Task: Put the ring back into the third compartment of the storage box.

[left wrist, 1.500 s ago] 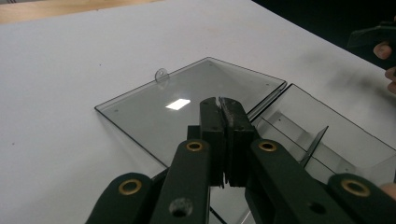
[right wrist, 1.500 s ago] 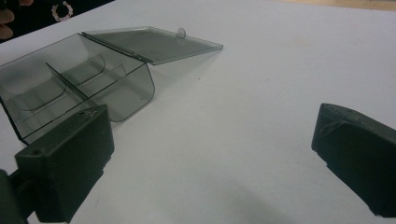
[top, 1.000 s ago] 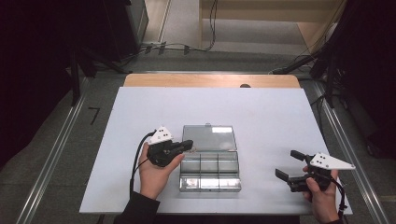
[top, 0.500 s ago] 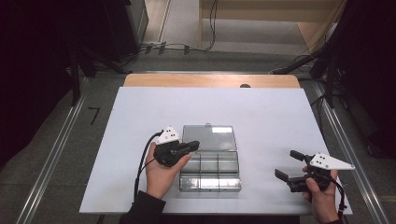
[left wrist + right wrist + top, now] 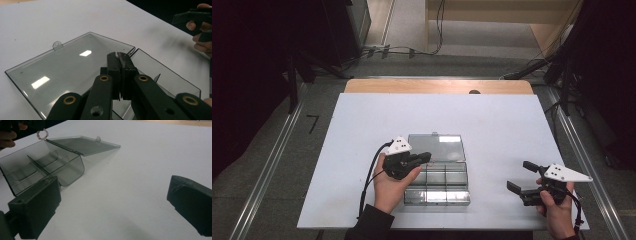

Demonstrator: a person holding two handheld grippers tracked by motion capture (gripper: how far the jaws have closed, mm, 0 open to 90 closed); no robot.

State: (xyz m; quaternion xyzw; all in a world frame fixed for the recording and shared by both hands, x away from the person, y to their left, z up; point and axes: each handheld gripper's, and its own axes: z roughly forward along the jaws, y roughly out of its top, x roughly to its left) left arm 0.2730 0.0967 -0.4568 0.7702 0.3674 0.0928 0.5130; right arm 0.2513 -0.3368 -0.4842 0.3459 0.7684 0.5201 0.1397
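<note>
From above, we see a clear plastic box [image 5: 437, 175] lying open on the white bench [image 5: 492, 125], its lid [image 5: 436, 148] flat behind it. Our left tongs [image 5: 426, 156] hang over the box's back left corner, where lid meets tray; a second ago they sat lower and more to the left. Our right tongs [image 5: 523, 176] wait well apart near the bench's right edge, much as before. In the left gripper view, the tongs [image 5: 119, 55] are pressed together. In the right gripper view, a small bead ring [image 5: 42, 134] hangs over the box [image 5: 42, 167], probably pinched to drop inside, and the right tongs stand wide apart.
</note>
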